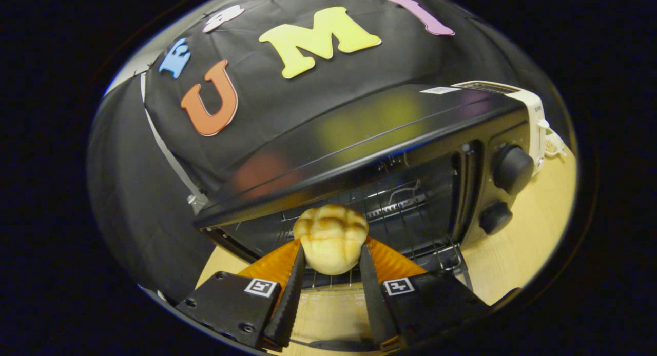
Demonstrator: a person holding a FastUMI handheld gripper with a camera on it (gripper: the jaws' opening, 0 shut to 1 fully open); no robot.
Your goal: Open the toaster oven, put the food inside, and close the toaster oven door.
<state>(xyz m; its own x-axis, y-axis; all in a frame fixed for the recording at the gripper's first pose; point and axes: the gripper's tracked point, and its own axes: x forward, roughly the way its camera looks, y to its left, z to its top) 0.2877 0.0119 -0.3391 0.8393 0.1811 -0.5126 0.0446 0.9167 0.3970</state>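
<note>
One bread roll (331, 239), pale, golden-brown scored top, clamped between both fingers of gripper (331, 263), held at mouth of toaster oven (390, 156). One black oven, door down, wire rack (405, 202) inside. Two knobs (511, 169) on front. White toaster (531, 110) behind oven. Wooden tabletop (528, 243) beneath.

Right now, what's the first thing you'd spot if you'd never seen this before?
The golden bread bun, pinched between the gripper's two fingers, jumps out first. Right behind it sits the black toaster oven on the wooden table, its inside open so the wire rack shows beyond the bun. Two round black knobs sit on the oven's front, beside the opening.
</note>
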